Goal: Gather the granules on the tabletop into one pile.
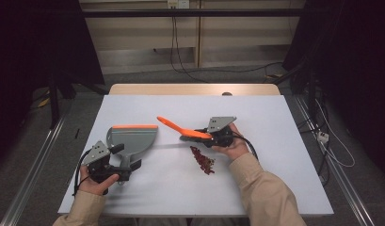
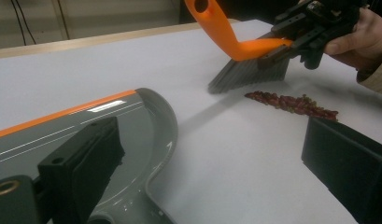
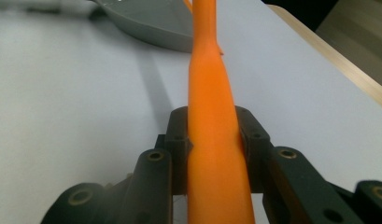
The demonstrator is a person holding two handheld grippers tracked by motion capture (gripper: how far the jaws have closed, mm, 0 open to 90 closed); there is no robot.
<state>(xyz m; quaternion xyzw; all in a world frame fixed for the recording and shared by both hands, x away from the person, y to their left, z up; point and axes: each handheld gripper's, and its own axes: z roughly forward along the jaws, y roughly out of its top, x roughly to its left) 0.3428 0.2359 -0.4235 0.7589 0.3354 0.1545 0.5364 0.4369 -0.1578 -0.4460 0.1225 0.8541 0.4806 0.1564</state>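
Your right gripper [image 1: 206,136] is clamped tight on the orange brush [image 1: 180,128], handle poking out toward 10 o'clock. Your left gripper [image 1: 126,165] grips the grey dustpan [image 1: 132,140] by its handle, over at 9 o'clock from the brush. The reddish crumbs [image 1: 203,160] sit just under the bristles, at 5 o'clock.

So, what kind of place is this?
Probably a lab or recording workspace: a white-topped table, dark curtains at both sides, loose cables on the floor behind, and wall sockets.
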